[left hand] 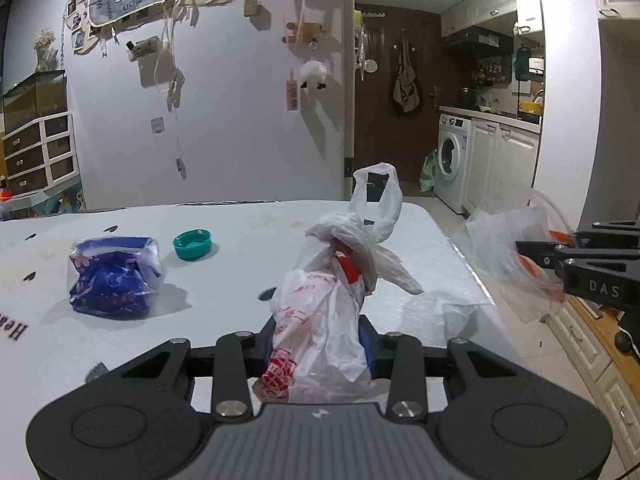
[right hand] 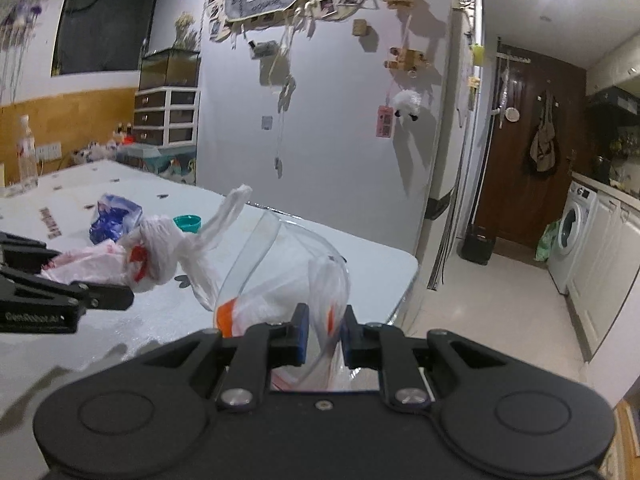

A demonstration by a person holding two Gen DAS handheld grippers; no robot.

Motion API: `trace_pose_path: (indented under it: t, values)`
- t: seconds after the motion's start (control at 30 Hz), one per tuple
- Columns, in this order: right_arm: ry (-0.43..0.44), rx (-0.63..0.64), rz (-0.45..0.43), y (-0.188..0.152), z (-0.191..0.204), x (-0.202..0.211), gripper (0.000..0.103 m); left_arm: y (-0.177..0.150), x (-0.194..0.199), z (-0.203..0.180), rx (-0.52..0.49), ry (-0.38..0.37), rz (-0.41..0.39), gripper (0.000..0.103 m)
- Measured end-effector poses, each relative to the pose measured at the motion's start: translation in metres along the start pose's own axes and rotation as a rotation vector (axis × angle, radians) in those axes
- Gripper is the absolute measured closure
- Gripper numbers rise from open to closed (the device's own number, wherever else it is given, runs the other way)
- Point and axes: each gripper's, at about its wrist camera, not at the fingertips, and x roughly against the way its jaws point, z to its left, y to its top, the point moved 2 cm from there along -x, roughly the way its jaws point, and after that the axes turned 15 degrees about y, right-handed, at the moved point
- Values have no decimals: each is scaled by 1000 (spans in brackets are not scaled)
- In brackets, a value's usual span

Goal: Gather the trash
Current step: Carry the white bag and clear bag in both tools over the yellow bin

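My left gripper (left hand: 320,344) is shut on a knotted white plastic bag with red print (left hand: 324,304) and holds it above the white table (left hand: 224,280). The bag also shows in the right wrist view (right hand: 156,256), beside the left gripper (right hand: 120,292). My right gripper (right hand: 323,336) is shut on a clear plastic bag with orange marks (right hand: 280,280), held at the table's right edge. That bag and the right gripper (left hand: 532,258) show at the right of the left wrist view (left hand: 508,256). A crumpled blue wrapper (left hand: 114,276) and a teal cap (left hand: 193,244) lie on the table.
A clear bottle (right hand: 27,156) stands at the table's far left. Drawers (right hand: 168,116) stand against the wall behind. A washing machine (left hand: 452,160) and white cabinets (left hand: 504,168) line the kitchen at the right. A green bag (left hand: 429,170) sits on the floor.
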Motion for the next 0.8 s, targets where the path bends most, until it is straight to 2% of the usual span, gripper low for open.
trace_pose_path:
  t: [0.33,0.8]
  values:
    - [-36,-41,-36,-25,-17,57,86,-3,27,-38,12,-15,-31,64]
    - [-118,-122,-63,-66,-57,136,86,-13,62,-129,-40,-110,-49,64]
